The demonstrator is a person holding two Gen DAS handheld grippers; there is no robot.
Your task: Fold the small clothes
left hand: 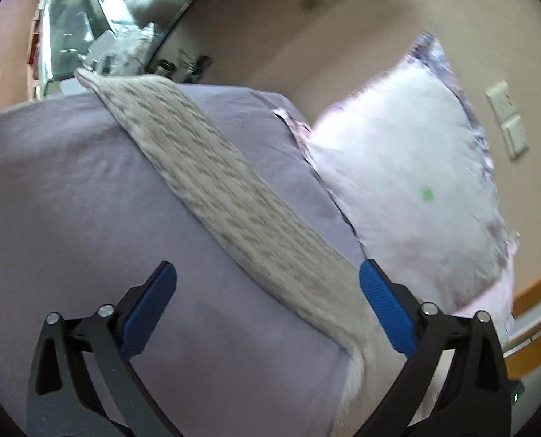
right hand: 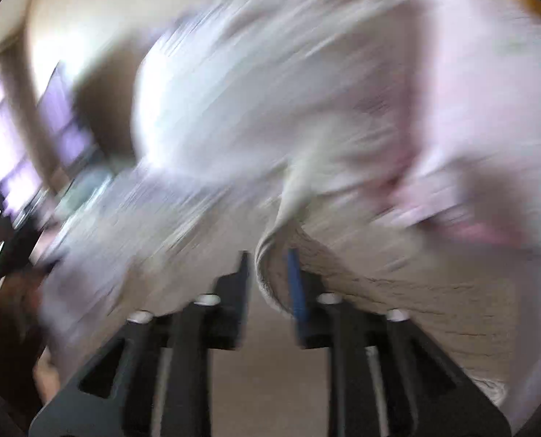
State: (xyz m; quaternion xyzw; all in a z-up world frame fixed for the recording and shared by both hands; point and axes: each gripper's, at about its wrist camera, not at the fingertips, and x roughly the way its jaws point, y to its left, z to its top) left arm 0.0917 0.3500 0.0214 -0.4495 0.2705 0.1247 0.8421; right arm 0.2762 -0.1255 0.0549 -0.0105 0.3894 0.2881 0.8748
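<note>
A beige knitted garment (left hand: 219, 182) lies stretched in a long strip across the purple bed sheet (left hand: 70, 189), its near end hanging over the bed's edge. My left gripper (left hand: 268, 284) is open with blue pads, and the strip passes between its fingers without being held. My right gripper (right hand: 268, 273) is shut on a fold of the beige knit garment (right hand: 416, 302), which drapes to the right. The right wrist view is heavily blurred by motion. A white and pink cloth (right hand: 270, 91) fills the view behind the fold.
A white and pink pillow (left hand: 408, 182) stands against the beige wall (left hand: 306, 18) beside the bed. A wall switch (left hand: 507, 120) is at the right. A cluttered glass shelf (left hand: 99, 32) stands beyond the bed's far end. A window (right hand: 0, 138) shows at the left.
</note>
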